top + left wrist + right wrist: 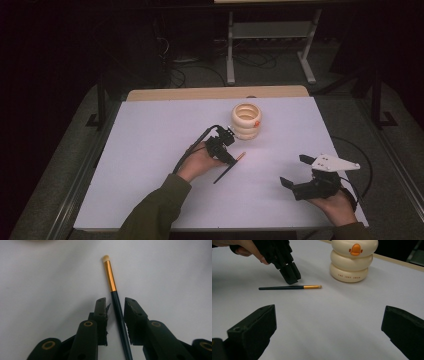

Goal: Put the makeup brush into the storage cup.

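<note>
Straddling the brush (pixel 119 315), the left gripper (pixel 115 302) has one jaw on each side of the dark handle; a sliver of table (pixel 50 277) shows on either side of the handle, so the pads are near it but not yet pressing, and nothing is gripped. Brush lies flat on the white table, between the left hand (pixel 197 162) and the cream holder (pixel 246 121), bristle end toward the holder. Judged properties: thin, stiff, very light; smooth lacquered handle and gold ferrule (pixel 110 276) probably slippery, round section likely to roll under uneven contact. Pale tuft (pixel 106 258) is the soft, deformable part and should not be pinched. Best hold looks like the dark handle just below the ferrule, roughly where the jaws now stand, pads square across it, closing gently since little force is needed. Low profile on the table means the jaw tips must reach the surface. Right gripper (pixel 299 172) rests well apart, jaws wide open, empty.
</note>
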`<state>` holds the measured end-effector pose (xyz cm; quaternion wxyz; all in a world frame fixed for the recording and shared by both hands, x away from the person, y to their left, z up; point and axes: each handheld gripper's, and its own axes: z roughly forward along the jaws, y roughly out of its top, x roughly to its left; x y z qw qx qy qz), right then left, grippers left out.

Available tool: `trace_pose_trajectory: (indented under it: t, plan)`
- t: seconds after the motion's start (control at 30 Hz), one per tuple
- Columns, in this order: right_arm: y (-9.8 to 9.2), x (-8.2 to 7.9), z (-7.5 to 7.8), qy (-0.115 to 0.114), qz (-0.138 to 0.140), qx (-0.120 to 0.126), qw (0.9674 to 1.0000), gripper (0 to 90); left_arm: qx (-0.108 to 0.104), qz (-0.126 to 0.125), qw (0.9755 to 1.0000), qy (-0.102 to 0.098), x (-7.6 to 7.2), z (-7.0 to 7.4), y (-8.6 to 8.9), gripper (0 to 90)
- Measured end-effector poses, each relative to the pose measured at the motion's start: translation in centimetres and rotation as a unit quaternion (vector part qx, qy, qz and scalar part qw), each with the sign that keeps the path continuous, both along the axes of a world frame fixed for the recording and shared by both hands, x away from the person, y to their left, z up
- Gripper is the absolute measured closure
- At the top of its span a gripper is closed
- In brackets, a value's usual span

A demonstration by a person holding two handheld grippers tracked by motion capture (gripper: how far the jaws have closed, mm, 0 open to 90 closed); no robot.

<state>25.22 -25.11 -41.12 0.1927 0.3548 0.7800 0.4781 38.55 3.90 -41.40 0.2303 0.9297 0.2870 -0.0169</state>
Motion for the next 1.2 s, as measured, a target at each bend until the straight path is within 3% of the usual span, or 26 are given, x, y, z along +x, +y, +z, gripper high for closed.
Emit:
trace_pose_trajectory:
  t: [0.37,0.93,1.2]
  plan:
    - [0.0,0.0,0.0,-0.003,0.001,-0.001,1.0,0.0,0.022,-0.005,0.9995,0.022,0.0,-0.2,-0.8,75.8]
    - [-0.1,0.0,0.0,0.0,-0.001,0.003,1.0,0.0,0.042,-0.015,0.9987,0.024,0.0,-0.6,-1.1,76.4]
    - [-0.1,0.0,0.0,-0.003,-0.001,0.003,1.0,0.0,0.067,-0.017,0.9972,0.029,0.1,-0.4,-1.5,77.6]
